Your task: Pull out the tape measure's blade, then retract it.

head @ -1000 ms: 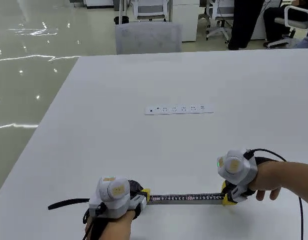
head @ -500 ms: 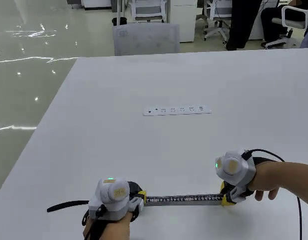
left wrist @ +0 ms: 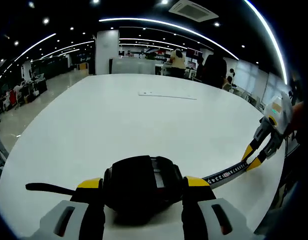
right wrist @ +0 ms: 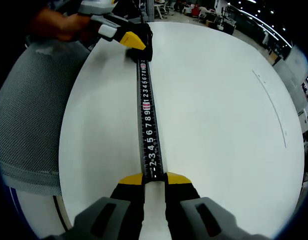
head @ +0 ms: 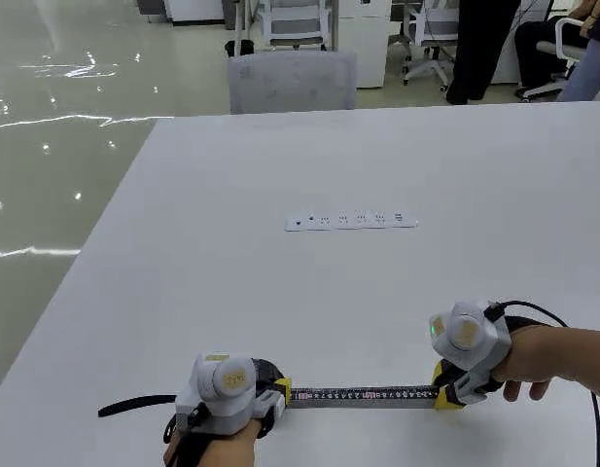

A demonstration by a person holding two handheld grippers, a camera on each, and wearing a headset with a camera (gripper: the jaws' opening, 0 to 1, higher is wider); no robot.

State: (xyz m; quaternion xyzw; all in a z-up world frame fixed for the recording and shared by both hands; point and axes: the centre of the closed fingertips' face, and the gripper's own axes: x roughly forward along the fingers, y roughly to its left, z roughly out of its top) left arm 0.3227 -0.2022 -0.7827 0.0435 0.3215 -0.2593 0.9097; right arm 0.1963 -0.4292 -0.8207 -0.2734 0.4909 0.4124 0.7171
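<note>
Black blade, white numerals 2–9

Bright, even light from ceiling strips; glare streaks on floor; gripper views warp at edges.

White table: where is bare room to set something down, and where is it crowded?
Bare: the stretch between the flat white power strip and the black tape-measure blade, and beyond the strip. Crowded: the near edge along the blade.
</note>
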